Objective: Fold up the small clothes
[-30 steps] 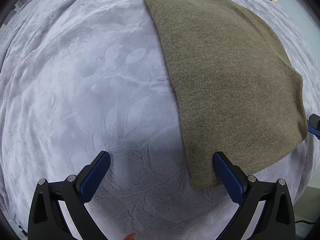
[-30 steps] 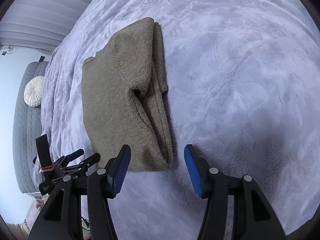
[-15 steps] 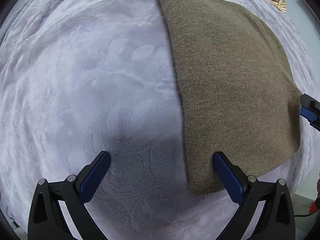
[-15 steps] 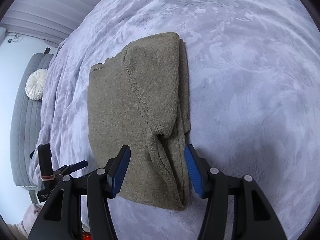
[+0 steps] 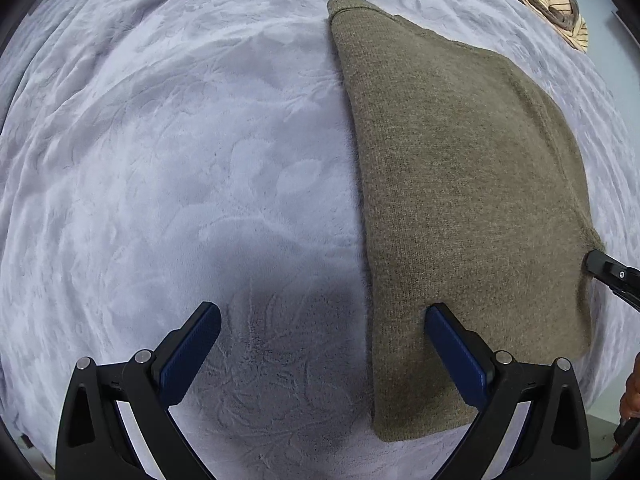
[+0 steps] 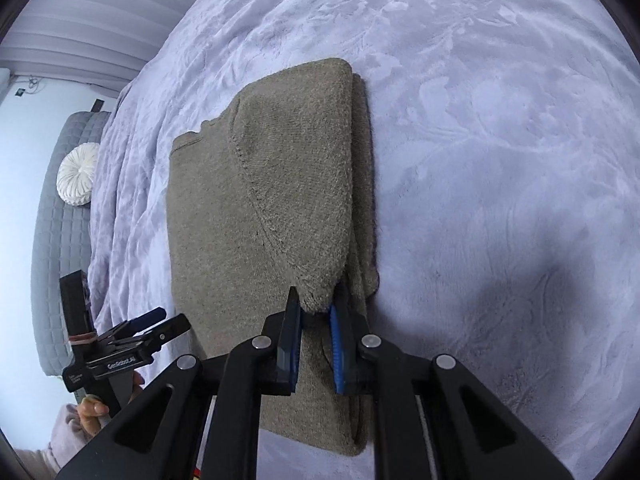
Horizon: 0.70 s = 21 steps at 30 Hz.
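An olive-green knit sweater [image 5: 460, 184] lies folded on the lilac blanket [image 5: 180, 160]. My left gripper [image 5: 320, 320] is open just above the blanket, its right finger [image 5: 452, 344] over the sweater's near left part. In the right wrist view the sweater [image 6: 248, 200] has its sleeve folded over along the right side. My right gripper [image 6: 314, 304] is shut on the sleeve cuff [image 6: 318, 300]. The right gripper's tip also shows in the left wrist view [image 5: 608, 268] at the sweater's right edge.
The blanket [image 6: 500, 140] covers a bed. A striped cloth bundle [image 5: 552, 4] lies at the far right. A grey quilted headboard [image 6: 56, 240] with a round white cushion [image 6: 78, 174] stands at left. The left gripper [image 6: 132, 340] shows at lower left.
My right gripper moved forward over the sweater and closed on the sleeve cuff. My left gripper stayed open and shifted a little, so the sweater sits farther right in its view.
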Motion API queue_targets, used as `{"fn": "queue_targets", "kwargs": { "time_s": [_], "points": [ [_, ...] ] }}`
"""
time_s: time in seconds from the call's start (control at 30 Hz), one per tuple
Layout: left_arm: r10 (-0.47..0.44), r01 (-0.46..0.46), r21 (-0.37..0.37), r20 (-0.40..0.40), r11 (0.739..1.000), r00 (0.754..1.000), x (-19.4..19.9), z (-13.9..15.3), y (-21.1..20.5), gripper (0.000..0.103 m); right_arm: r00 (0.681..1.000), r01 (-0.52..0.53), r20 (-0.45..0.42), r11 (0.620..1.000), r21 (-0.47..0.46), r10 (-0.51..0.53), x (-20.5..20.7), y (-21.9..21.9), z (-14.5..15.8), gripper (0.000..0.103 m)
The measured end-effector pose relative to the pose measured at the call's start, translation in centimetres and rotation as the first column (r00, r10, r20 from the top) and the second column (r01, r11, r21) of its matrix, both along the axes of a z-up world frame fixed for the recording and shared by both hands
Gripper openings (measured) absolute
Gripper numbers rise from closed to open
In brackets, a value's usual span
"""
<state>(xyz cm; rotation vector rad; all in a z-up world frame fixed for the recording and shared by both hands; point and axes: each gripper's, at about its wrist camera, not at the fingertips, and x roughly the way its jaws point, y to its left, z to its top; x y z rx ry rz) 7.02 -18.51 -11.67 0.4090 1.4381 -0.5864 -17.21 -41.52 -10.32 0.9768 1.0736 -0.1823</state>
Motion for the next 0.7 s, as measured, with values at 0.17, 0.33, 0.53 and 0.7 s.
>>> {"fn": "queue_targets", "kwargs": {
  "time_s": [0.17,0.33,0.53,0.7],
  "points": [
    [0.004,-0.004,0.005,-0.021,1.000,1.000,-0.7,-0.2,-0.8,0.103,1.000,-0.006,0.019,1.000,-0.014,0.006,-0.3,-0.5,1.1,0.018],
    [0.036,-0.043,-0.096,-0.076,0.994,0.996,-0.1,-0.1,-0.7,0.103,1.000,0.002,0.019,1.000,-0.016,-0.001,-0.1,-1.0,1.2,0.019],
    [0.067,-0.130,-0.271,-0.229,0.954,0.971,1.7,1.2,-0.4,0.103,0.999,0.015,0.046,1.000,0.001,-0.015,-0.4,-1.4,1.2,0.071],
    [0.130,-0.234,-0.308,-0.323,0.922,0.938,2.6,1.2,-0.6,0.103,0.999,0.019,0.045,1.000,0.017,-0.020,-0.4,-2.3,1.0,0.071]
  ]
}}
